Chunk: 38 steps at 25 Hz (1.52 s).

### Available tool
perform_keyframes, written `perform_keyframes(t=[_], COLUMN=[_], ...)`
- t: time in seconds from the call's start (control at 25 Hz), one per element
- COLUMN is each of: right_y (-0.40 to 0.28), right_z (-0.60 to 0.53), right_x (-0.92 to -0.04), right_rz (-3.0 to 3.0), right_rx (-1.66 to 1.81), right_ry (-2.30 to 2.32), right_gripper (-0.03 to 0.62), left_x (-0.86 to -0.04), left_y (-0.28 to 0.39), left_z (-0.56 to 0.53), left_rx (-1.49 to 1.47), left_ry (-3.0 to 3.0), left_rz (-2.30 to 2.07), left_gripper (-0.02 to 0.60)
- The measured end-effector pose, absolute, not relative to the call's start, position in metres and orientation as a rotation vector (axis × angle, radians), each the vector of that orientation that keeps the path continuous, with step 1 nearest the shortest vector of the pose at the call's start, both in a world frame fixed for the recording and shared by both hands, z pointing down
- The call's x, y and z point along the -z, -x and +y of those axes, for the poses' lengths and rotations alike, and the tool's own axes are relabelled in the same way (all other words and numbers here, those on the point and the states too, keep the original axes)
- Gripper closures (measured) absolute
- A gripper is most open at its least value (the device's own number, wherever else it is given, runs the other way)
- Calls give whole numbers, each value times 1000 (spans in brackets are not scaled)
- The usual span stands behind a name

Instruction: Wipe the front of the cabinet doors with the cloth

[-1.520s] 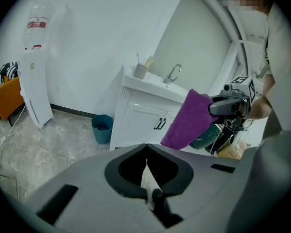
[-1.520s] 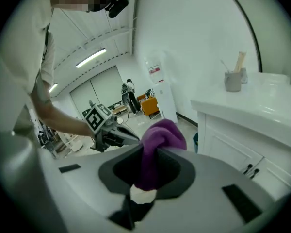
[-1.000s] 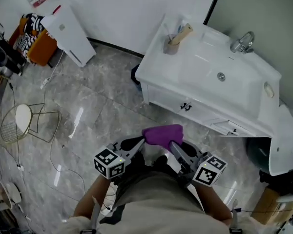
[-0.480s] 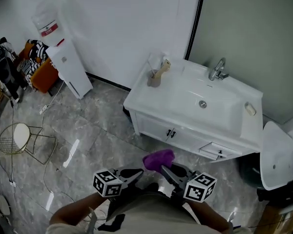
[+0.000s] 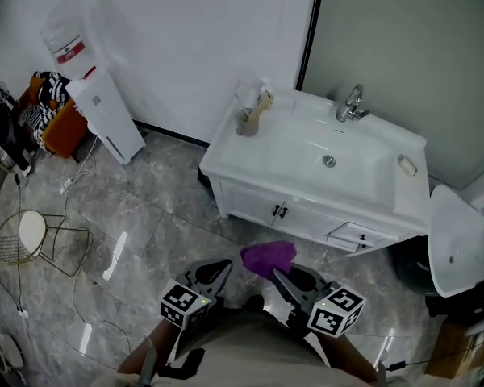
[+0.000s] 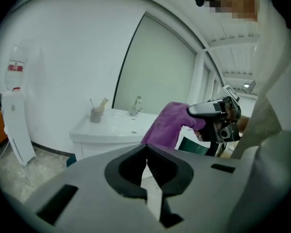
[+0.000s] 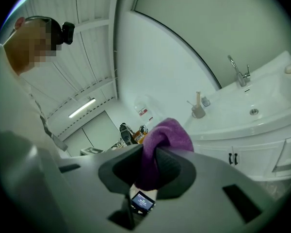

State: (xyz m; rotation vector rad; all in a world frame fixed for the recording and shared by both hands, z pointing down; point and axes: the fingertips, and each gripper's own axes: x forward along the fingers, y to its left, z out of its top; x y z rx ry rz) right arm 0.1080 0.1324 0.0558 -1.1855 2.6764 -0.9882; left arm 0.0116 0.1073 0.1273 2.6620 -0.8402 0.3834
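Facing cabinet doors (image 5: 286, 214), right gripper (image 5: 279, 276) clamps cloth (image 5: 268, 256); dispenser (image 5: 105, 113) leftward.

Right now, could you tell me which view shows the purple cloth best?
The right gripper view: the purple cloth fills the foreground, clamped between the jaws. The head view shows a small bunch; the left gripper view, its draped side.

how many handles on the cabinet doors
2: a left handle and a right handle, side by side where the doors meet. Others may be hidden.

Purple cloth (image 5: 268, 256) bunched in right tongs (image 5: 279, 276), clear of white cabinet doors (image 5: 255, 202)
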Motion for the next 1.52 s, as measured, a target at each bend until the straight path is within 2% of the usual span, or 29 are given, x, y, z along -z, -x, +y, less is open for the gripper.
perform_keyframes(t=[0.32,0.6,0.68,0.92,1.12,1.28,1.52], right_y=[-39,21,38,85,112,97,40], right_z=[133,160,166,176,195,197,229], right_x=[-60,-82,-91,-105,-104,-94,-87], right_rz=[2890,3051,3094,3188,3239,3140,3089], right_rx=[897,932,945,942,851,829,866], right_ry=[1260,1239,1233,1143,1076,1095,1036], right_gripper=[523,523,523,523,523,523,523], left_x=[-162,-279,-287,-223,-167,-103,-64], left_y=[36,114,135,148,139,129,91], left_z=[62,52,62,108,151,155,190], left_rx=[-619,-764,-709,-316,20,248,330], left_ry=[-2850,-2666,-2612,-2585,-2426,-2372,-2411], left_rz=[-645,-679,-677,-596,-227,-71,-60], left_gripper=[561,560,561,560,561,561,561])
